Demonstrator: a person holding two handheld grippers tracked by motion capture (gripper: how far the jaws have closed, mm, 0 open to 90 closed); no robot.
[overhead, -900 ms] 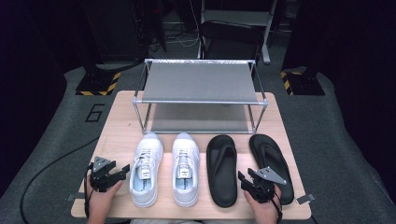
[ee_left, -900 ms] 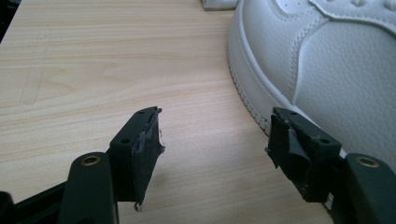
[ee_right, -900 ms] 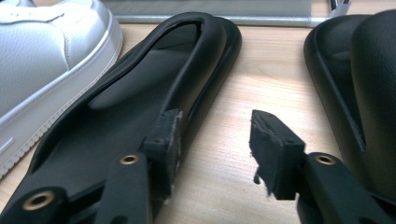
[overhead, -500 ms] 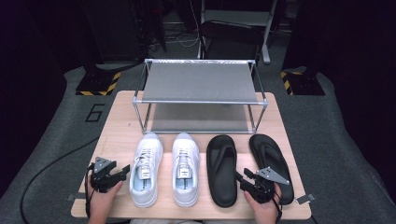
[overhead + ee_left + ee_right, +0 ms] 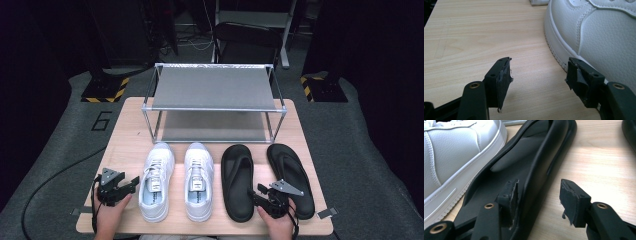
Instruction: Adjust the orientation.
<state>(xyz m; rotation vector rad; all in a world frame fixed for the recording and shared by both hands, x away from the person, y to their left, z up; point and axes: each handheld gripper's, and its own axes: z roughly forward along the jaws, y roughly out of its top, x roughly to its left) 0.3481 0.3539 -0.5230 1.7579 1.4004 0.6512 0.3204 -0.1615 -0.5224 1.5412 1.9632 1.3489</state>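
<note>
— Since the wooden table [image 5: 130, 130] carries everything, what stands at its far side?
— A two-tier metal shoe rack [image 5: 214, 100], both shelves bare. In front of it, in a row: two white sneakers, then two black flip-flops.

— Where is the right gripper [image 5: 269, 197]?
— At the near edge, over the heel of the left flip-flop [image 5: 237, 180], with the right flip-flop [image 5: 291, 177] just beside it. In the right gripper view its fingers [image 5: 510, 200] stand wide, one over the footbed, the other outside above the table; the sole's rim [image 5: 534, 187] runs between them, and the pads seem not to press on it, though the inner pad is hard to judge.

— And the left gripper [image 5: 116, 187]?
— Just beside the left sneaker [image 5: 156, 180], near its heel; the right sneaker [image 5: 198, 180] lies beyond. Its fingers [image 5: 501, 80] gape wide over bare wood, the far one near the sneaker's sole edge [image 5: 556, 52], holding nothing.
</note>
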